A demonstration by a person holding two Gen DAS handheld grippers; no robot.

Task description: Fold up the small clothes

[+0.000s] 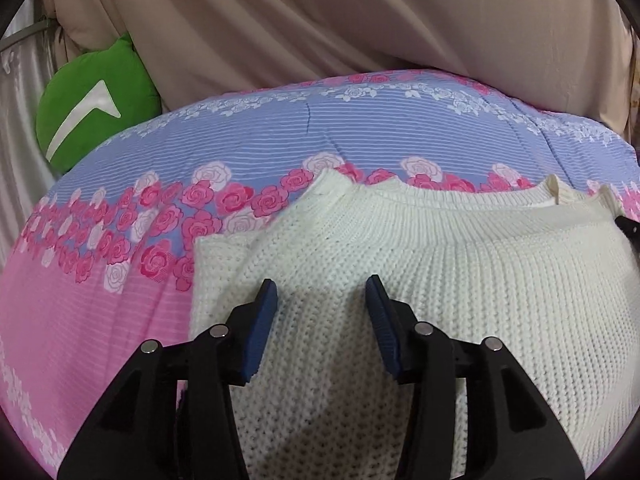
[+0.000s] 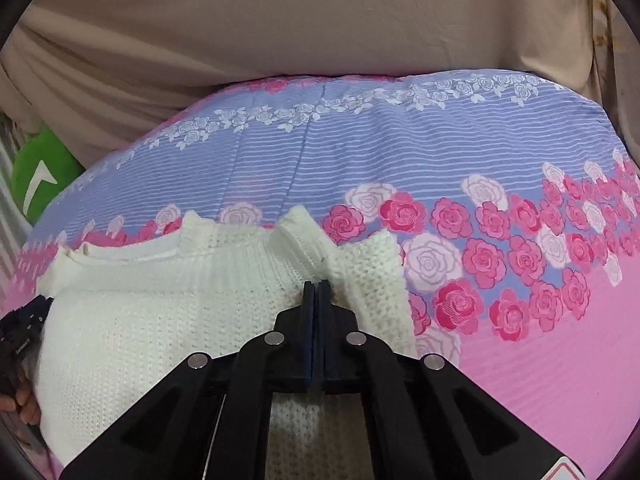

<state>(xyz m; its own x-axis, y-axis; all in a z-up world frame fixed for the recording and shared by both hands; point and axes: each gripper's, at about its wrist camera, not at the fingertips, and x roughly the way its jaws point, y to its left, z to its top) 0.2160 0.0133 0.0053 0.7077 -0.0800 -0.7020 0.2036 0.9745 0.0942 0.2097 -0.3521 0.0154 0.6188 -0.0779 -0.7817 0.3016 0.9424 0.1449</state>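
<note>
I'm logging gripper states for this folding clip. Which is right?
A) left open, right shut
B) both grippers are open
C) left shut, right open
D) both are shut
A: in the left wrist view the left gripper has a wide gap between its blue pads above the white knit sweater, while in the right wrist view the right gripper has its pads pressed together.

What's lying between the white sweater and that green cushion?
Only rose-patterned bedspread separates the white sweater and green cushion; the left wrist view shows it best.
</note>
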